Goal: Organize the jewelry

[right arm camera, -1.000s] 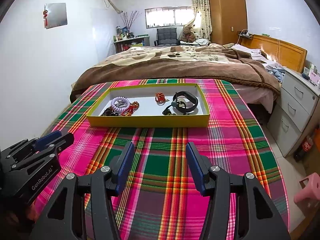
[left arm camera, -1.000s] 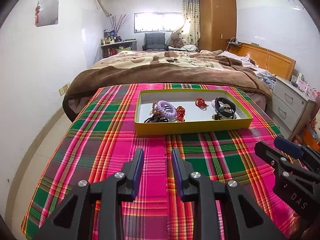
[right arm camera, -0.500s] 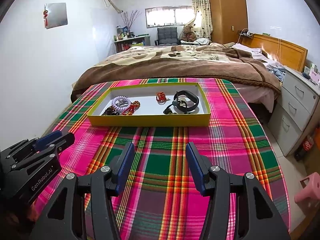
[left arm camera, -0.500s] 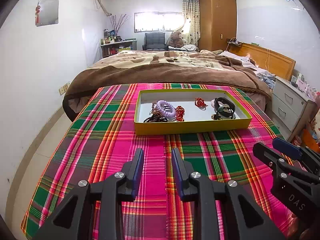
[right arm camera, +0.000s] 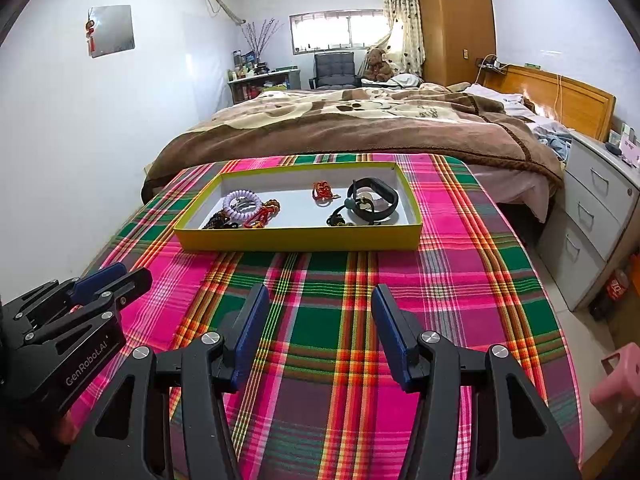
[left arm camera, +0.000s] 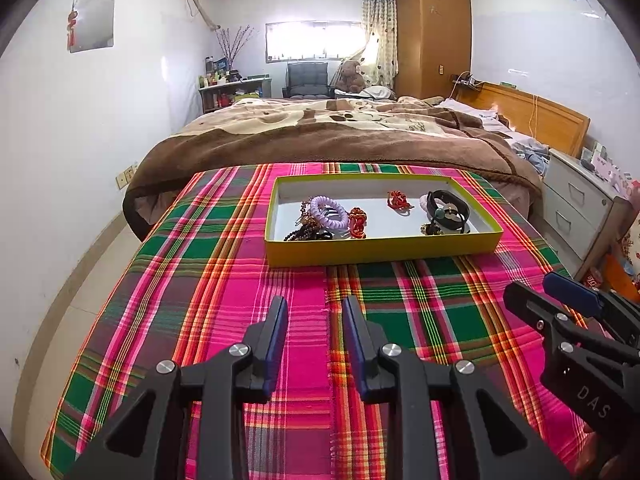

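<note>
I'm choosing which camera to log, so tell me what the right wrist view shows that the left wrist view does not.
Only the right wrist view shows the pink stool on the floor. Only the left wrist view shows the wall socket. Both show the yellow tray with the lilac coil bracelet and black band inside, on the plaid cloth, plus the open left gripper and open right gripper, both empty.

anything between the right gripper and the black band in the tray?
Only the yellow tray's near wall. The right gripper is open over bare plaid cloth, and the black band lies inside at the tray's right end, so it must go over that wall.
</note>
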The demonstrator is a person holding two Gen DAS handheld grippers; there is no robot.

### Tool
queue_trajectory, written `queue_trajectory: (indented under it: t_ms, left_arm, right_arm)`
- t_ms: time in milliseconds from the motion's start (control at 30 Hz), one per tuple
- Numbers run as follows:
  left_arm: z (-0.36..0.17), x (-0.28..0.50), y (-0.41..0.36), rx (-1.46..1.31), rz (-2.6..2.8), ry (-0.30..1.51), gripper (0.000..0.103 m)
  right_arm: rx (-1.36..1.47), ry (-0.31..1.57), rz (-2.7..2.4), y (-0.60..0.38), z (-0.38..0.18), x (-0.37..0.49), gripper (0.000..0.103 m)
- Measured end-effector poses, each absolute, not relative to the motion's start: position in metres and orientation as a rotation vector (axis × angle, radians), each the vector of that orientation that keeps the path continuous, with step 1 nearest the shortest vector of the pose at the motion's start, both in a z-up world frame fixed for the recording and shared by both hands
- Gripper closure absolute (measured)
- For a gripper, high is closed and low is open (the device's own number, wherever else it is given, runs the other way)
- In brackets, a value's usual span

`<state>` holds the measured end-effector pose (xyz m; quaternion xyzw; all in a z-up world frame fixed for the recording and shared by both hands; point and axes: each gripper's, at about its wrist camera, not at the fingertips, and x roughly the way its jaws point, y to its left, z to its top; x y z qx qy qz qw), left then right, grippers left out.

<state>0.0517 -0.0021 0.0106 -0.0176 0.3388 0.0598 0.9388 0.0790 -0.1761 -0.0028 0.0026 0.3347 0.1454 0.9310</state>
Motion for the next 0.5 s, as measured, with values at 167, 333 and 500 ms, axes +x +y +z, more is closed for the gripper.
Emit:
queue_trajectory:
  t_ms: [167,333,500]
  left_arm:
    - [0.0101,0.0521,-0.0017,-0.036,0.122,0.691,0.075]
    - [0.0096,0.0521,-0.0011,-0.037,0.123,0.691,0.075]
    - [0.0094,0.0524,-0.0003,-0.035,0.122,0.693,0.075]
  right_arm:
    - [0.005,0.686,0.296,-0.1768,-0.003,0.0793,0.049]
    - [0.004,0.684,0.298,-0.1774,-0.002,0.0793,0.049]
    - [0.006,0.685,0.297,-0.1773,-0.0022,0.0795,0.049]
